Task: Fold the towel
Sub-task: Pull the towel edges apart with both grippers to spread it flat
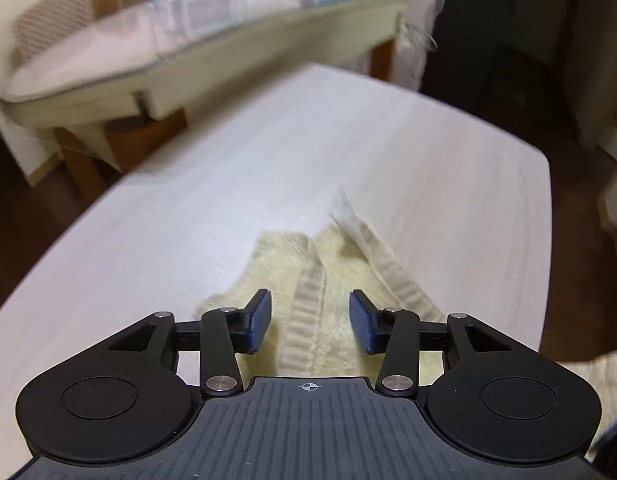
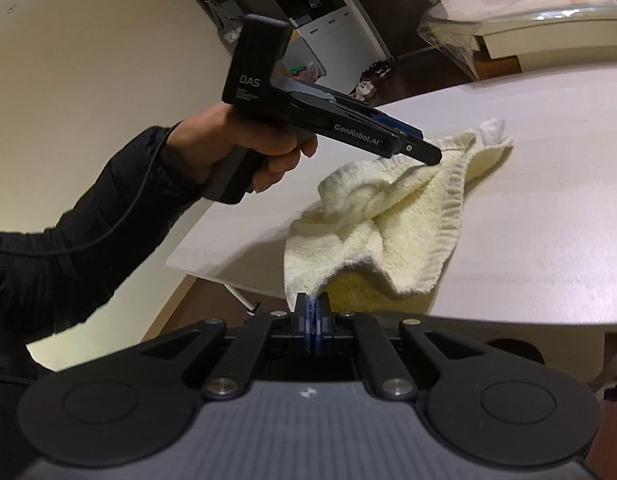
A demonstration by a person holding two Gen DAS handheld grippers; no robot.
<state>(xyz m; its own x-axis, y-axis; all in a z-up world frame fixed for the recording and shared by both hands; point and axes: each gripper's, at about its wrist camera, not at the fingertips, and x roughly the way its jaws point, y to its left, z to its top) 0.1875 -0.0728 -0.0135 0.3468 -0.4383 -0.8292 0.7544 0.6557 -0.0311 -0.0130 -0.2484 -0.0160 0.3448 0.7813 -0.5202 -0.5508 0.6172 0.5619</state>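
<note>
A pale yellow towel [image 1: 340, 280] lies crumpled on the white table [image 1: 268, 152], near its edge. My left gripper [image 1: 310, 320] hovers just over the towel, open; a ribbed hem runs below the gap between its blue pads, which do not press on it. From the right wrist view, the towel [image 2: 388, 208] bunches in folds, and one corner hangs off the near table edge [image 2: 508, 312]. My right gripper [image 2: 313, 312] is shut on that hanging corner. The left gripper [image 2: 430, 154] points down at the towel's far part, held by a hand [image 2: 248, 148] in a black sleeve.
A second table [image 1: 188, 52] with a clear cover stands behind the white one, with wooden legs and clutter along its back. A dark doorway [image 1: 508, 40] is at the far right. White table surface stretches beyond the towel. Brown floor lies beside the table.
</note>
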